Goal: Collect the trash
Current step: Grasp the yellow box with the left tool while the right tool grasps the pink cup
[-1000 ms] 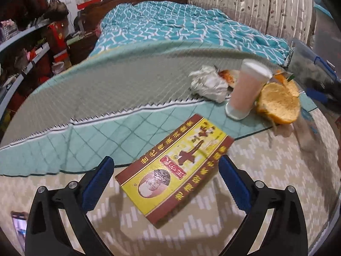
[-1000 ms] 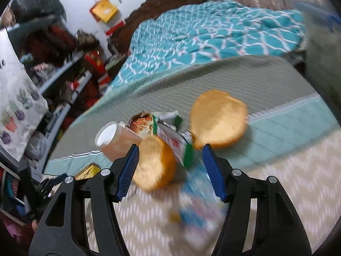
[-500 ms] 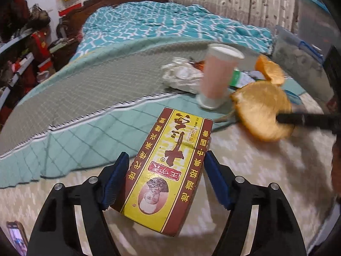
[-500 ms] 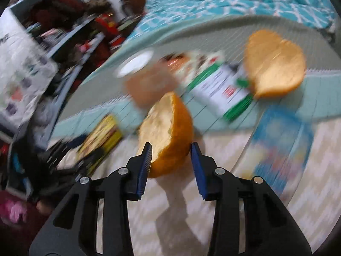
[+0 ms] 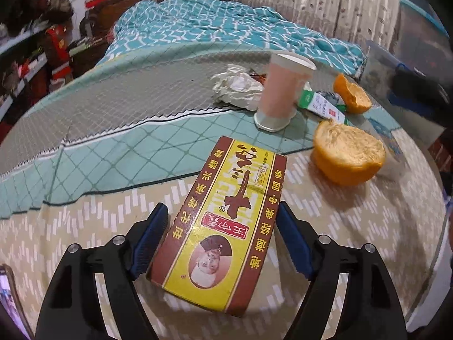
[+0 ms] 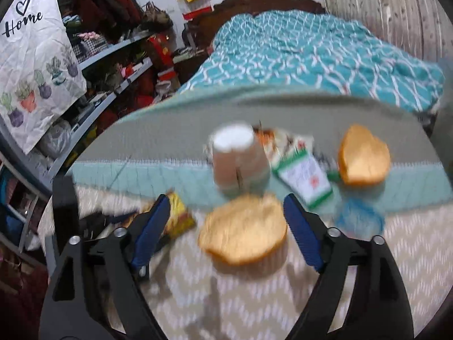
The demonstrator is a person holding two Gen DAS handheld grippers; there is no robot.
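A flat yellow and maroon box (image 5: 223, 223) lies on the bed between the blue pads of my left gripper (image 5: 220, 235), which stands open around it; the right pad is close to its edge. An orange peel half (image 5: 348, 153) lies to its right, and shows blurred in the right wrist view (image 6: 243, 232) between the wide-open fingers of my right gripper (image 6: 226, 226), which does not touch it. Behind stand an upturned paper cup (image 5: 283, 90), crumpled white paper (image 5: 237, 87), a green and white carton (image 5: 322, 104) and a second peel (image 5: 351, 93).
The trash lies on a bed with a beige patterned sheet (image 5: 85, 226) and a teal quilt (image 5: 226, 25). Cluttered shelves (image 6: 107, 65) run along the left. A blue wrapper (image 6: 359, 218) lies by the carton. A phone edge (image 5: 8, 297) shows at bottom left.
My right gripper let go of the orange peel half and opened wide; the peel now lies on the sheet. My left gripper moved further forward around the box.
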